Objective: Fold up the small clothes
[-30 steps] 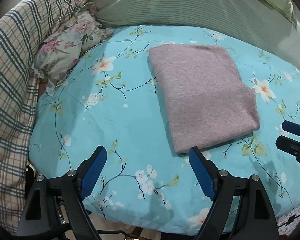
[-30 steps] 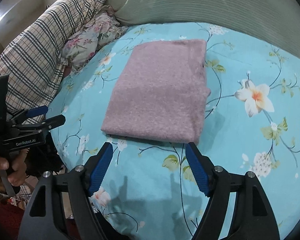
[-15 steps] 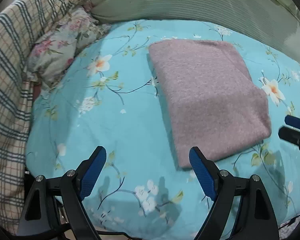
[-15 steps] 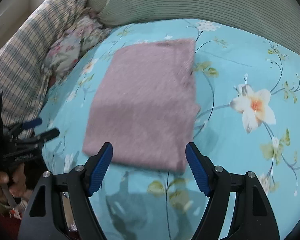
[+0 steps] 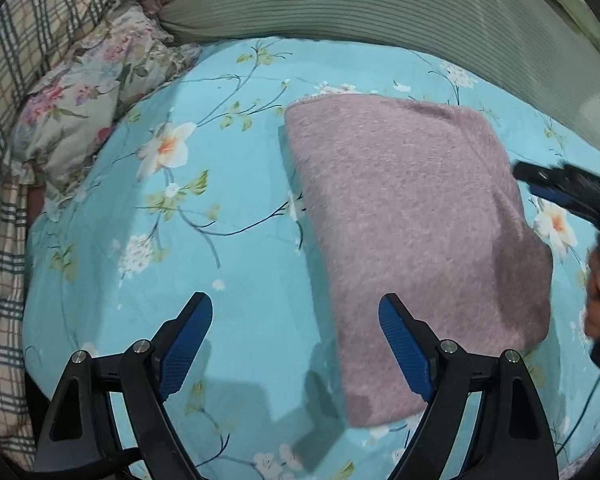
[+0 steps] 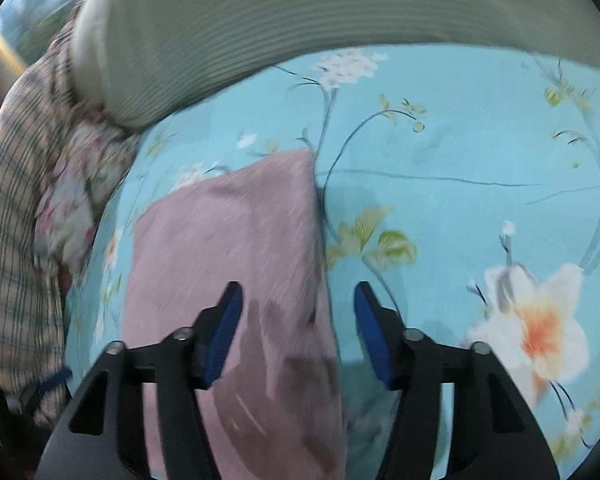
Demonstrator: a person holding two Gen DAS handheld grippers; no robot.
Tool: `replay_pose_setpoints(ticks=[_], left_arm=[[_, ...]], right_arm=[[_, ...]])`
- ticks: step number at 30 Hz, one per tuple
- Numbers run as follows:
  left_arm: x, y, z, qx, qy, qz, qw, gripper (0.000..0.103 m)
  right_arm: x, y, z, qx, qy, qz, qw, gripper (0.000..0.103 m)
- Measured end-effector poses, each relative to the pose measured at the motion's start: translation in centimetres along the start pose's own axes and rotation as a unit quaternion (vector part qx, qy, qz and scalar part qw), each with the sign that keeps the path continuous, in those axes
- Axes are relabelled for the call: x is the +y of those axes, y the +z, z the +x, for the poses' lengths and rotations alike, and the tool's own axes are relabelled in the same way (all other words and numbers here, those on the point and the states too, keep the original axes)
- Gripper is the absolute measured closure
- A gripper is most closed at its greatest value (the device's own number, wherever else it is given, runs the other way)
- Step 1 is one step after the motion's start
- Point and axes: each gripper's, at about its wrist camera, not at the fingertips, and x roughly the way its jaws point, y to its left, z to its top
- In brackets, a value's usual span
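Observation:
A mauve knitted garment (image 5: 412,232), folded into a rectangle, lies flat on the turquoise floral bedsheet (image 5: 220,200). My left gripper (image 5: 296,340) is open and empty, low over the sheet, with its right finger at the garment's near left edge. My right gripper (image 6: 298,332) is open and empty, straddling the garment's (image 6: 236,248) right edge close above it. The right gripper also shows in the left wrist view (image 5: 556,188) at the garment's right side, with the hand holding it.
A green striped pillow (image 5: 380,4) lies along the back of the bed. A floral pillow (image 5: 88,92) and a plaid blanket (image 5: 4,160) are bunched at the left. The bed's near edge (image 5: 260,460) is just below the left gripper.
Both grippers have moved forward towards the garment. The right gripper has swung over to its right edge and dropped close over it, with motion blur. Both stay open.

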Motion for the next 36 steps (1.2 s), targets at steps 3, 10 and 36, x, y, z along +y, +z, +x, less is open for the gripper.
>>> replay_pose_setpoints(ticks=[3,10,36], left_arm=[[-0.5,0.6,1.1,0.006,-0.004,0.009,0.9999,0.017],[-0.5,1.2,2.3,0.012,-0.015,0.008,0.9998,0.017],[-3.0,-3.2,1.2,0.016,-0.063,0.022,0.9976,0.017]], right_arm=[[-0.1,0.7,1.8,0.020,0.010,0.008,1.000,0.093],[-0.6,-0.3,2.3,0.013,-0.022,-0.001,1.000,0.095],[0.5,-11.9,-7.7,0.048,-0.003,-0.079,0.996,0.048]])
